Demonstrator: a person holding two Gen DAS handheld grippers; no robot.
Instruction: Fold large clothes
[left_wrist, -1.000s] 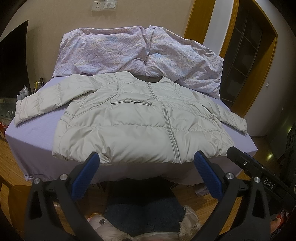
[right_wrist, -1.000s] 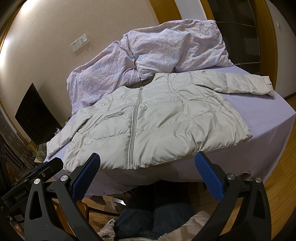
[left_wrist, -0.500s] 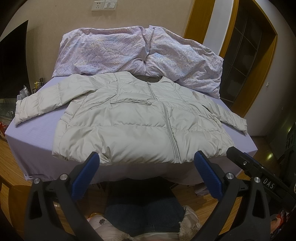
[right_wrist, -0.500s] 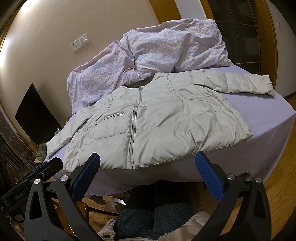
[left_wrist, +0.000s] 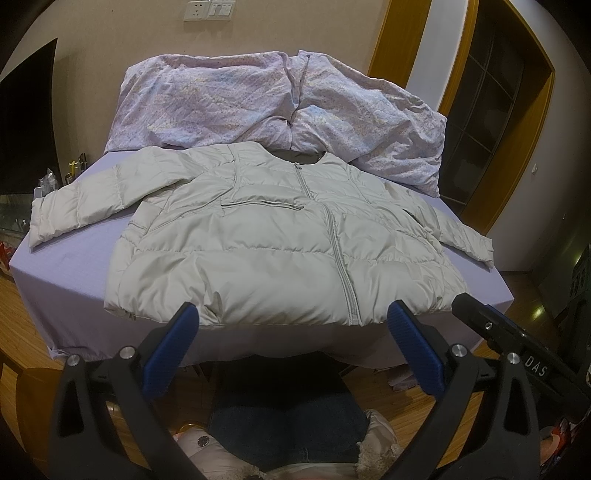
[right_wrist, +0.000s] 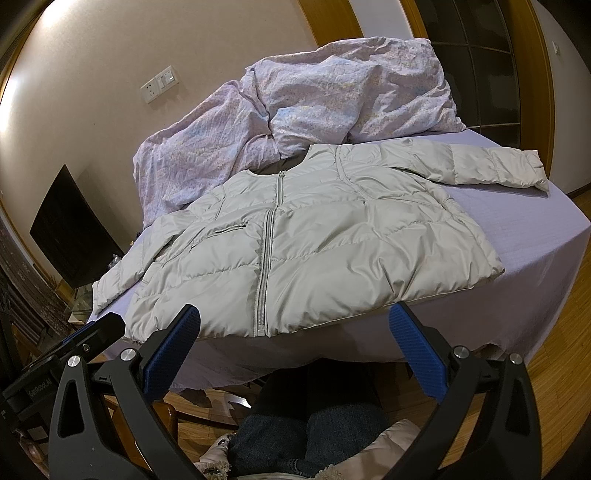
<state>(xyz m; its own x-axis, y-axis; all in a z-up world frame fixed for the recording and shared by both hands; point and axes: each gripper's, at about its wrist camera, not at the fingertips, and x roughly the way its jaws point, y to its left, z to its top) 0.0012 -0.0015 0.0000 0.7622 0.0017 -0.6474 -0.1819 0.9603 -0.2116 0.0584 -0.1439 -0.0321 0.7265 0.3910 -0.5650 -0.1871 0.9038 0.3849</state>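
Note:
A pale grey puffer jacket (left_wrist: 273, 236) lies flat and zipped, front up, on the lavender bed (left_wrist: 62, 273), sleeves spread to both sides, hem at the near edge. It also shows in the right wrist view (right_wrist: 317, 243). My left gripper (left_wrist: 291, 332) is open and empty, held just before the hem, off the bed's near edge. My right gripper (right_wrist: 295, 336) is open and empty, also just short of the hem. The right gripper's body (left_wrist: 517, 350) shows at the lower right of the left wrist view; the left gripper's body (right_wrist: 55, 365) shows at the lower left of the right wrist view.
A crumpled floral duvet (left_wrist: 273, 107) is piled at the head of the bed against the wall. A dark screen (right_wrist: 70, 236) and a cluttered side table (left_wrist: 55, 177) stand to the left. Wooden door frames (left_wrist: 517, 122) are at the right. The person's legs (left_wrist: 288, 424) are below the grippers.

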